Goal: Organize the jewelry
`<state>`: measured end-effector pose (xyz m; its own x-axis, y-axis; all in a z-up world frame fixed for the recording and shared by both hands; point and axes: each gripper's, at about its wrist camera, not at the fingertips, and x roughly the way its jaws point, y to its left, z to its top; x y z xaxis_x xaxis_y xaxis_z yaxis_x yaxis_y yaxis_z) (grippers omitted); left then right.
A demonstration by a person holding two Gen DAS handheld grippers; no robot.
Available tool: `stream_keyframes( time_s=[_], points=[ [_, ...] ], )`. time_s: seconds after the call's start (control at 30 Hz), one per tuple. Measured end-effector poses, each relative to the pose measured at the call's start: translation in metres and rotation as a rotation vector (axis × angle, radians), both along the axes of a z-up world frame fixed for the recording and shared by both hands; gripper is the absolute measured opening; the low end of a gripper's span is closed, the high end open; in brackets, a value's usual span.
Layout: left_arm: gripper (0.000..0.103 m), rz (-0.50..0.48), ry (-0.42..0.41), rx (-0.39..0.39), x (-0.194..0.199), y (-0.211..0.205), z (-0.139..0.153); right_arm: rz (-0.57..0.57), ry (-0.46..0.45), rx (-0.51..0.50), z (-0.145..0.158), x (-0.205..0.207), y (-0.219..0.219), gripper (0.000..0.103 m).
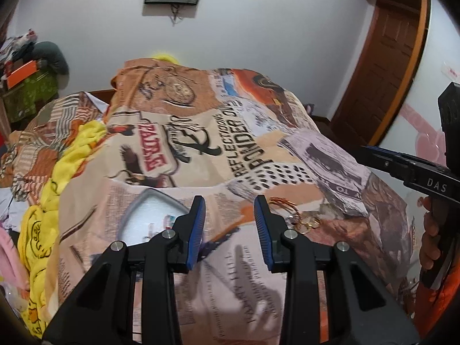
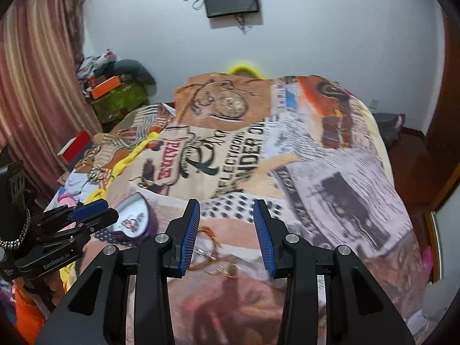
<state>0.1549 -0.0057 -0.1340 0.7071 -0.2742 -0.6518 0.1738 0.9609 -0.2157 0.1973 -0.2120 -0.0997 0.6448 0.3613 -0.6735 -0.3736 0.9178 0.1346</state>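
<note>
The bed (image 1: 201,143) is covered with a printed blanket (image 2: 316,172). Ahead and left of both grippers lies a heart-shaped box (image 2: 135,215). The jewelry (image 1: 304,221), some rings and a bangle, lies loose on the blanket, so sorting seems hardly begun. The left gripper (image 1: 230,230) and the right gripper (image 2: 227,230) are partly open and hold nothing; the jewelry is just right of the left one and under the right one.

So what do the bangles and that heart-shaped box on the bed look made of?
Bangles: thin coppery-gold hoops with a metallic glint, probably metal wire, though blur leaves it open. Heart-shaped box: purple sides with a matte, soft look, maybe velvet or flocked card; pale printed lid. Both lie on the soft printed blanket.
</note>
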Motion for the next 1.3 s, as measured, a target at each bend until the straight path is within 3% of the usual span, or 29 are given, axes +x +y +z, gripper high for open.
stream_keyframes(
  time_s=[0.3, 0.63, 0.8, 1.03, 1.17, 1.3],
  points=[
    [0.034, -0.076, 0.057, 0.02, 0.006, -0.033, -0.018, -0.014, 0.059, -0.041, -0.026, -0.008, -0.021, 0.035],
    [0.034, -0.125, 0.158, 0.035, 0.01, -0.052, -0.054, 0.043, 0.163, -0.094, -0.067, -0.009, -0.011, 0.035],
    [0.034, -0.132, 0.147, 0.043, 0.013, -0.056, -0.058, 0.077, 0.19, -0.117, -0.078, -0.01, -0.003, 0.035],
    [0.034, -0.135, 0.135, 0.038, 0.019, -0.059, -0.061, 0.112, 0.162, -0.145, -0.08, -0.013, 0.009, 0.035],
    [0.026, -0.136, 0.135, 0.015, 0.022, -0.058, -0.062, 0.12, 0.148, -0.159, -0.082, -0.009, 0.013, 0.035],
    [0.014, -0.114, 0.131, 0.007, 0.024, -0.056, -0.066, 0.114, 0.139, -0.158, -0.085, -0.008, 0.013, 0.025]
  ],
)
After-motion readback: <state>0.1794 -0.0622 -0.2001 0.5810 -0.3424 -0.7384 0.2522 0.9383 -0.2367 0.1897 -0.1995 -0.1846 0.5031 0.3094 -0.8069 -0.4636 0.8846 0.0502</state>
